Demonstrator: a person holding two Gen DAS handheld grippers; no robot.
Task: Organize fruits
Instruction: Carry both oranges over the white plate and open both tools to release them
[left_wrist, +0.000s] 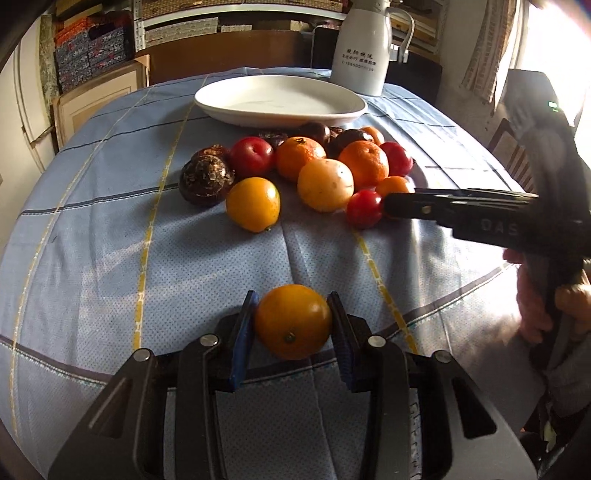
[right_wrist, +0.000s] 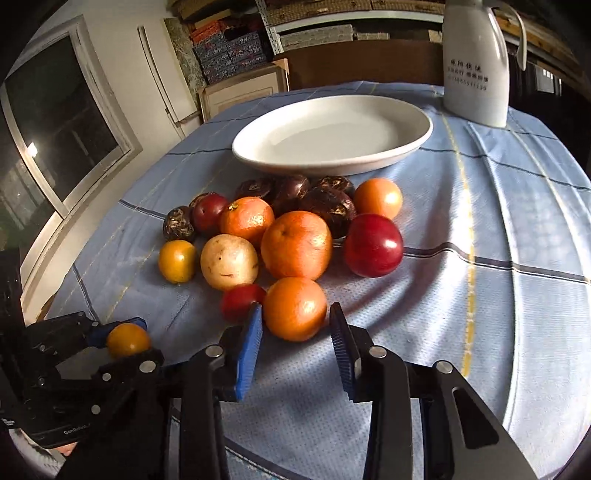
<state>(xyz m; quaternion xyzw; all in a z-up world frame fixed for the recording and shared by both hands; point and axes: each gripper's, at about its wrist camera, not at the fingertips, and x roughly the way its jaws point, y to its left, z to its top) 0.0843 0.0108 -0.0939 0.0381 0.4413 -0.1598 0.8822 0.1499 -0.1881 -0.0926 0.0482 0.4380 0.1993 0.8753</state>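
The left gripper (left_wrist: 292, 314) is closed on a small yellow-orange fruit (left_wrist: 293, 322), with a blue pad pressed to each side of it. This held fruit sits near the table edge, well apart from the fruit pile (left_wrist: 295, 166). The right gripper (right_wrist: 295, 325) is open. Its two pads stand on either side of a small orange (right_wrist: 294, 308) at the near edge of the pile, with a gap visible at the right pad.

The white plate (right_wrist: 413, 144) lies beyond the pile and is empty. It is the likely destination for the fruit. A white jug (right_wrist: 476, 62) stands behind the plate.

Risks from this position:

- The held fruit is round and smooth. Contact is at two narrow pads only. A fast swing or a loosened grip is likely to let it slip and roll off the blue tablecloth (left_wrist: 110, 240).
- A small red fruit (right_wrist: 242, 301) touches the outer face of the right gripper's left pad. Closing or pushing forward is likely to nudge it aside.
- The orange rests against a larger orange (right_wrist: 297, 243) behind it. A forward push is likely to disturb the pile and set loose fruit rolling.
- The route to the plate passes over the pile. A low carry risks striking the top fruit.
- The two grippers work close together. Simultaneous moves toward the plate risk a collision.
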